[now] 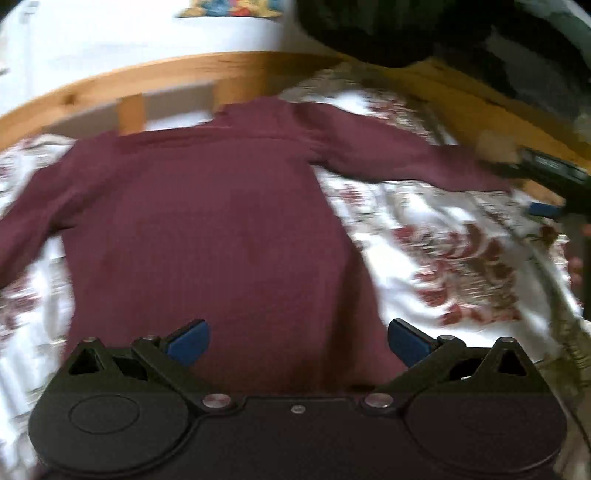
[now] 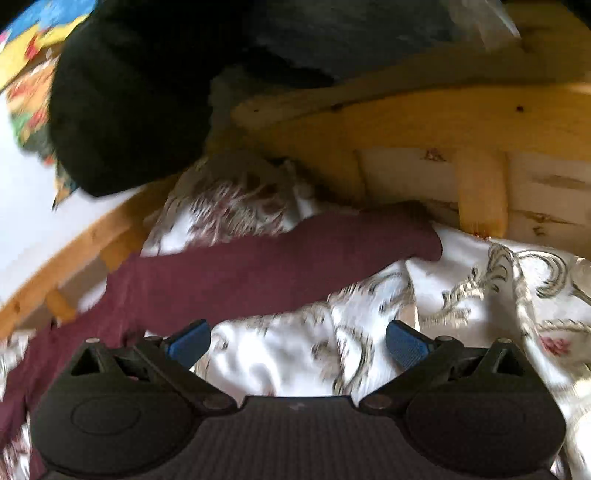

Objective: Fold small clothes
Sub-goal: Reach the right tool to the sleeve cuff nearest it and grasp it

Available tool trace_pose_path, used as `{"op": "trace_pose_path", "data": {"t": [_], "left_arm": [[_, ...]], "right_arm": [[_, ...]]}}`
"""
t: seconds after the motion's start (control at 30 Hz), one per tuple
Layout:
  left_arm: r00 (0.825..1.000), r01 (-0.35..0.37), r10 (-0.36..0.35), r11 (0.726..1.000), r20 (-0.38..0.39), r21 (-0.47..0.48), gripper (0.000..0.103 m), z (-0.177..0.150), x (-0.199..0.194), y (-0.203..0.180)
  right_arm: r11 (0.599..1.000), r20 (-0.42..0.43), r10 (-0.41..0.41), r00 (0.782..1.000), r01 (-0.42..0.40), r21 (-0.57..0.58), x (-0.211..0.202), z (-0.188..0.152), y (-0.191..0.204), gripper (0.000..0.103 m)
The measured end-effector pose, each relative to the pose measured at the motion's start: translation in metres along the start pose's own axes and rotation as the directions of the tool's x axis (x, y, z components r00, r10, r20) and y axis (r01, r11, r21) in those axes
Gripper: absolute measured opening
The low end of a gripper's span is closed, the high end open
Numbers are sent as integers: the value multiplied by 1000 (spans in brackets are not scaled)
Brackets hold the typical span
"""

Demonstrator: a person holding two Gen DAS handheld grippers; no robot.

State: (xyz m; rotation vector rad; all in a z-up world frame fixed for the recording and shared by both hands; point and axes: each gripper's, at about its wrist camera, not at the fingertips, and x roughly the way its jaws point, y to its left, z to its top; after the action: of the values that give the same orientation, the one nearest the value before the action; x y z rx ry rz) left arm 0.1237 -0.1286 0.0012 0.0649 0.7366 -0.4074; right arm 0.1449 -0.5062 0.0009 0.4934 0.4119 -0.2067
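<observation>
A maroon long-sleeved top (image 1: 207,221) lies spread flat on a floral bedspread (image 1: 461,258), collar toward the wooden headboard. My left gripper (image 1: 298,341) hovers over the top's lower hem, open, nothing between its blue pads. In the left wrist view the right gripper (image 1: 546,181) shows at the far right, near the end of the top's right sleeve (image 1: 424,166). In the right wrist view that sleeve (image 2: 277,266) stretches across ahead of my right gripper (image 2: 298,341), which is open over the bedspread (image 2: 295,362), just short of the sleeve.
A wooden bed frame (image 1: 166,77) with slats runs behind the top; its corner (image 2: 443,122) is close ahead of the right gripper. A dark bulky cloth (image 2: 147,92) hangs over the frame. A white wall with a colourful picture (image 1: 229,9) is behind.
</observation>
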Motion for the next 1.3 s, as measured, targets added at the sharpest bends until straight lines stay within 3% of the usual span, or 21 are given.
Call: {"op": "trace_pose_path", "data": {"t": [0.13,0.27,0.37,0.43,0.57,0.63,0.73,0.87,1.0,1.13,1.23,1.3], "left_arm": [[989,142,-142,990,-34,20,102,5,32,-21],[957,279,-276,960,-86,30,102,8,59,-41],[914,388,-379,921,-143,40,102,7,71,-57],[891,433,-420,900,-169,45,102,5,76,-64],[822,538,-532,842,-201,-28,102,-1,73,-67],[807,556,-552,830,-208,-46,102,-3,65,-70],[829,524,-516,851,-215,-23,102,-5,51,-73],[897,410,-400,912,-190,17,102,1,37,-63],[949,275,-281,959,-141,-63,102,8,33,-37],[976,173,-186,978,-115,-113,102,15,29,-21],[985,129,-139,987,-105,-99,102,18,28,-18],[986,115,-124,990,-115,-84,102,17,30,-19]], "right_arm": [[999,78,-36,996,36,-6,8,-5,-13,103],[998,40,-59,997,58,15,22,-6,-28,103],[995,-13,-76,997,77,67,35,-4,-44,103],[987,-25,-43,999,46,157,40,-3,-57,103],[975,-18,21,1000,-16,222,45,2,-68,103],[967,-19,41,999,-35,252,51,4,-74,103],[954,-9,50,999,-45,296,58,6,-79,103],[946,11,28,1000,-30,324,67,7,-80,103],[940,52,-27,998,7,340,71,4,-75,102],[938,89,-55,995,21,347,74,4,-71,93],[934,109,-93,990,49,355,76,4,-68,76],[935,114,-103,988,57,349,76,5,-66,58]]}}
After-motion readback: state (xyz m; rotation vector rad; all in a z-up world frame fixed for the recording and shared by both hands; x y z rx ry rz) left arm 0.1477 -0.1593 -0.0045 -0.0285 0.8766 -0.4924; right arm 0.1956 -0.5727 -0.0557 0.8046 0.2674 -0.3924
